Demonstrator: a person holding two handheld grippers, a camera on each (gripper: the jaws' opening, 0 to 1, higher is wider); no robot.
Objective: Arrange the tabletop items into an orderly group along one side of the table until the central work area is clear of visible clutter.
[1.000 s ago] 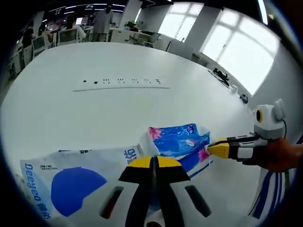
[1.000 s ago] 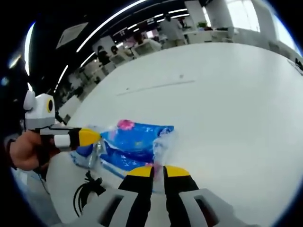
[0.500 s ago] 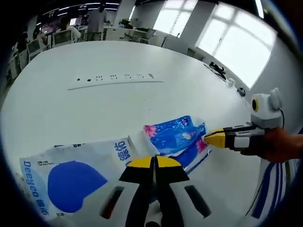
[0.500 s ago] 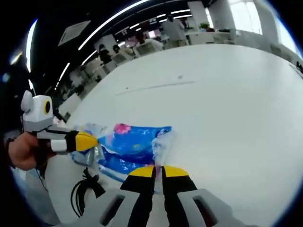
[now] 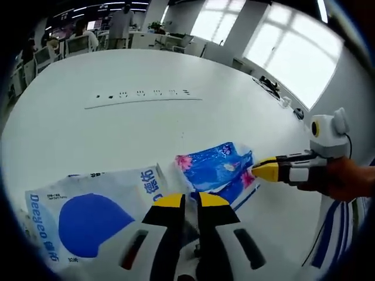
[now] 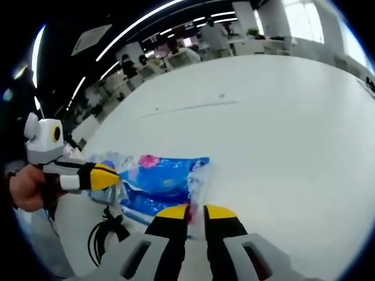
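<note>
In the left gripper view, a flat, glossy white plastic pack (image 5: pixel 88 213) printed with a large blue disc and blue lettering lies at the left on the smooth white table (image 5: pixel 146 129). Just right of it, touching, lies a crinkly blue plastic packet (image 5: pixel 214 170) with pink flower prints. The left gripper (image 5: pixel 184 202), yellow-tipped over black and white, has its jaws slightly parted, and it is hard to tell whether they pinch the film beneath them. At the right, the right gripper (image 5: pixel 256 170) holds the packet's edge.

In the right gripper view, the left gripper (image 6: pixel 115 175) meets the packet's (image 6: pixel 161 181) left end, a black cable (image 6: pixel 105 231) curls below it, and the right gripper (image 6: pixel 197 211) clamps a bunched, translucent corner of the film.
</note>
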